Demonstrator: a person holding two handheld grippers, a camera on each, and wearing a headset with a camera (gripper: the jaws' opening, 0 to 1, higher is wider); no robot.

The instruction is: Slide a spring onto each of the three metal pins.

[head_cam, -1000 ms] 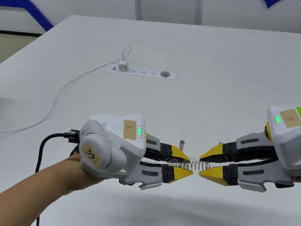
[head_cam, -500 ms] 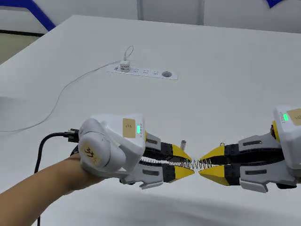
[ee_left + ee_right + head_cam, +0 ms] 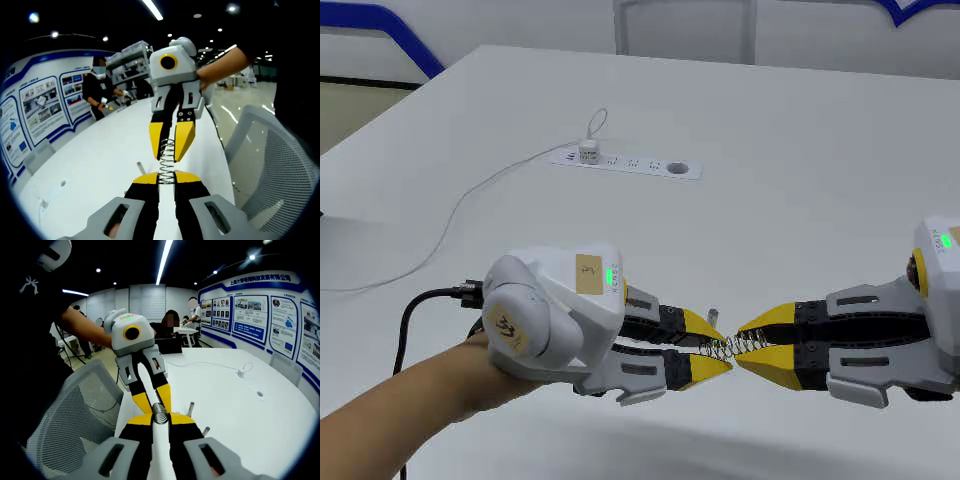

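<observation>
Spring (image 3: 166,155) held level in mid-air over counter (image 3: 770,200); L gripper (image 3: 167,177) fingers pinch one end, R gripper (image 3: 159,419) fingers pinch the other; prob. a re-grip to line the bore up w/ a pin; two upright pins (image 3: 190,409) near, bare.

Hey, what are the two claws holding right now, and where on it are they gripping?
One spring, spanning between them: the left claw pinches one end, the right claw the other end.
</observation>
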